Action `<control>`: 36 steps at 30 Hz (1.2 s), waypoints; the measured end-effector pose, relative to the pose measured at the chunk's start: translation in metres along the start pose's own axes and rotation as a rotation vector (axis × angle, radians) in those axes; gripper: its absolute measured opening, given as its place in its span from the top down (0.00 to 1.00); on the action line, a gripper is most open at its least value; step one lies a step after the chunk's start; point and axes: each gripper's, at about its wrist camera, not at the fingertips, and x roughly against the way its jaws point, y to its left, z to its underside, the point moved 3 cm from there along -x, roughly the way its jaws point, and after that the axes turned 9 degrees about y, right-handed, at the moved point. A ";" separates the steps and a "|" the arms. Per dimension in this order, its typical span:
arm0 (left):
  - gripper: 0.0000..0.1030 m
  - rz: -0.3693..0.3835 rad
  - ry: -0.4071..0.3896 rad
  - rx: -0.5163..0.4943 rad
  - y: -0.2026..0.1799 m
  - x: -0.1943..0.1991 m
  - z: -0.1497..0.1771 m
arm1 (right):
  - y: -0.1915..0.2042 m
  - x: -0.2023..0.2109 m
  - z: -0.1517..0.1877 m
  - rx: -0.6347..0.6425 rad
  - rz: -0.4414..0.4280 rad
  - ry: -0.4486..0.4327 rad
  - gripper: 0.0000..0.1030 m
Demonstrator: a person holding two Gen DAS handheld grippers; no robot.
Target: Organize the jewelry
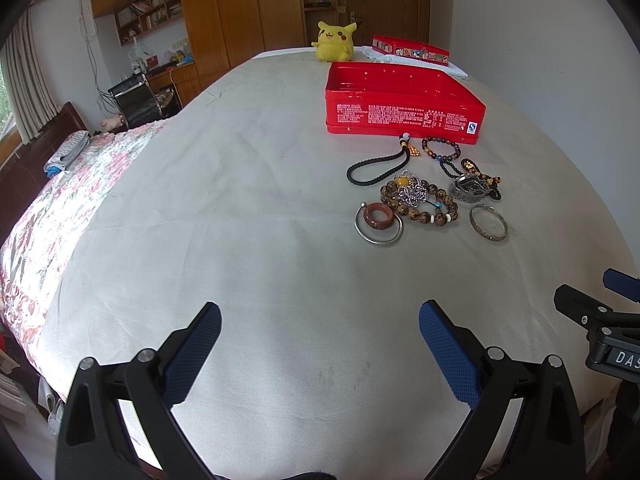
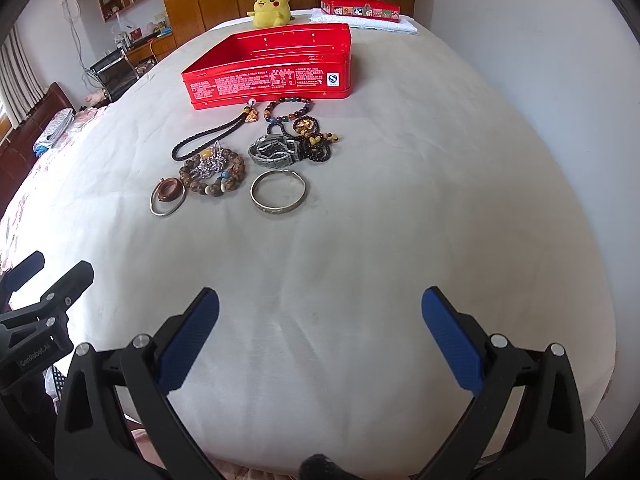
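Observation:
An open red tin box [image 1: 404, 114] [image 2: 272, 80] stands on the white bedsheet. In front of it lies a cluster of jewelry: a black cord [image 1: 376, 166] [image 2: 204, 138], a brown bead bracelet [image 1: 420, 210] [image 2: 212, 178], a coloured bead bracelet [image 1: 442, 148] [image 2: 288, 108], a silver bangle [image 1: 489, 224] [image 2: 279, 196], a thin silver bangle with a red-brown ring inside [image 1: 378, 222] [image 2: 168, 196], and a metal watch [image 1: 468, 190] [image 2: 274, 154]. My left gripper [image 1: 320, 320] and right gripper [image 2: 320, 308] are both open and empty, near the bed's front edge, well short of the jewelry.
A yellow Pikachu plush [image 1: 334, 42] [image 2: 272, 8] and the red box lid [image 1: 410, 50] [image 2: 360, 8] on a white towel sit at the far end. A floral quilt [image 1: 60, 220] lies left. A wall runs along the right.

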 end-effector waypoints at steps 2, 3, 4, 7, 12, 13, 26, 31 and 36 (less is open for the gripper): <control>0.04 0.000 0.000 0.000 0.000 0.000 0.000 | 0.000 0.000 0.000 0.002 -0.003 -0.001 0.03; 0.04 0.000 0.000 0.000 0.000 0.000 0.000 | 0.000 0.000 0.000 0.003 -0.003 -0.001 0.03; 0.04 0.000 0.000 -0.001 0.000 0.000 0.000 | 0.000 0.000 0.000 0.004 -0.003 -0.001 0.03; 0.04 0.000 0.000 0.000 0.000 0.000 0.000 | 0.000 0.000 0.000 0.004 -0.006 0.001 0.03; 0.04 -0.001 0.000 0.000 0.000 0.000 0.000 | 0.000 -0.001 0.000 0.005 -0.007 0.000 0.03; 0.04 0.000 0.000 0.000 0.000 0.000 0.000 | 0.001 -0.001 0.000 0.005 -0.008 0.001 0.03; 0.04 -0.003 0.005 0.008 0.000 -0.007 0.000 | 0.001 -0.001 -0.002 0.008 -0.032 -0.004 0.03; 0.04 -0.001 0.008 0.001 0.000 -0.007 0.000 | 0.002 0.000 -0.002 0.015 -0.026 -0.004 0.03; 0.04 -0.004 0.006 -0.003 0.001 -0.004 -0.001 | 0.002 0.000 -0.003 0.014 -0.029 -0.002 0.03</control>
